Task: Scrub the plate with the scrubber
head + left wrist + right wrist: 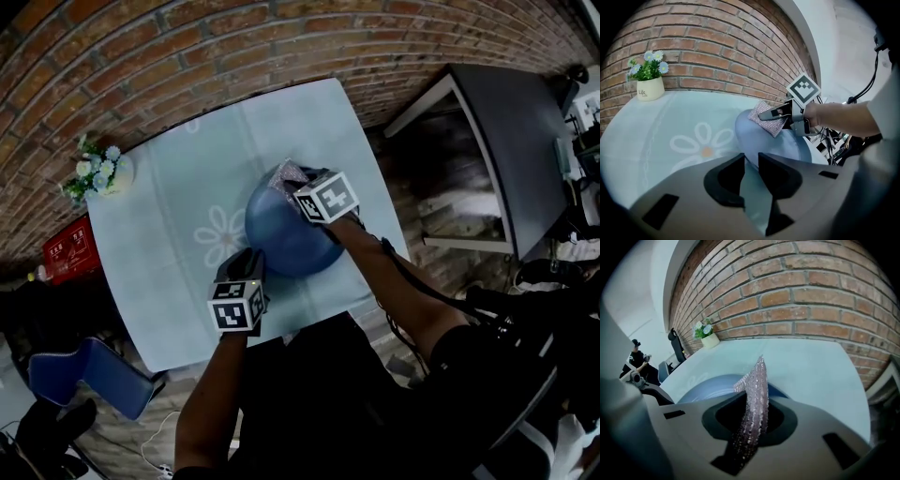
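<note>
Left gripper view: left gripper point(750, 164) clamped the near rim of the blue plate point(780, 147). Beyond its fingers, the right gripper point(764, 115) pinched the scrubber point(771, 125) on the plate's far rim. Open tablecloth point(656, 136) lay left of the fingers. The far pot point(649, 89) read "Life".

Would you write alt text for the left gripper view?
The left gripper clamps the near rim of a blue plate; the right gripper holds a pink scrubber against its far side. A potted flower stands by the brick wall.
</note>
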The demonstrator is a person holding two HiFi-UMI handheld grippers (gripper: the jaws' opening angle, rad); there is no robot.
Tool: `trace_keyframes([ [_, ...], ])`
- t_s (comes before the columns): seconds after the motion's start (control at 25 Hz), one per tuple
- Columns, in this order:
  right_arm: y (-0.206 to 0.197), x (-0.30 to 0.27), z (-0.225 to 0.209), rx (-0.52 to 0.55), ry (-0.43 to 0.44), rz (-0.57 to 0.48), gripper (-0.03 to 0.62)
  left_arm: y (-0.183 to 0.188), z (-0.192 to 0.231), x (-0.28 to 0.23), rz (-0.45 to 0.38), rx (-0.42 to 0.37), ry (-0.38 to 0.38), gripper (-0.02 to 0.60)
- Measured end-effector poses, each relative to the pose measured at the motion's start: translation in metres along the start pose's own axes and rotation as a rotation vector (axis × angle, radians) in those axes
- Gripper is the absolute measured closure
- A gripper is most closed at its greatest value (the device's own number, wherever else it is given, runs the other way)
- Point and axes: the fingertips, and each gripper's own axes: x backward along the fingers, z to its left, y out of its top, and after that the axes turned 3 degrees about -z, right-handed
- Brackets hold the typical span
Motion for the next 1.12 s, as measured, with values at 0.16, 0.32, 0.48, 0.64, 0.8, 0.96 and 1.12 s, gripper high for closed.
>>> trace_keyframes([
  [0.16,-0.005,0.008,-0.012,-0.042,-0.077,-0.009,0.519,-0.001,-0.003,0.001,0.022,-0.038,-0.03,0.477],
  [0.32,-0.011,0.017,-0.026,-0.12,-0.162,-0.021,0.519,0.0,-0.002,0.0,0.036,-0.075,-0.052,0.472],
  [0.48,-0.02,0.027,-0.037,-0.183,-0.226,-0.023,0.519,0.0,-0.003,0.0,0.043,-0.098,-0.076,0.469],
  [0.64,-0.03,0.034,-0.042,-0.299,-0.278,-0.028,0.52,-0.001,-0.005,0.003,0.052,-0.156,-0.089,0.471],
  [0.8,-0.039,0.044,-0.046,-0.364,-0.353,-0.017,0.52,-0.001,-0.006,0.002,0.059,-0.178,-0.107,0.471],
  [0.96,-0.05,0.056,-0.048,-0.434,-0.417,-0.004,0.52,-0.002,-0.007,0.003,0.065,-0.195,-0.126,0.471],
  [1.12,-0.06,0.065,-0.05,-0.477,-0.467,-0.001,0.52,-0.004,-0.01,0.003,0.065,-0.196,-0.14,0.477],
])
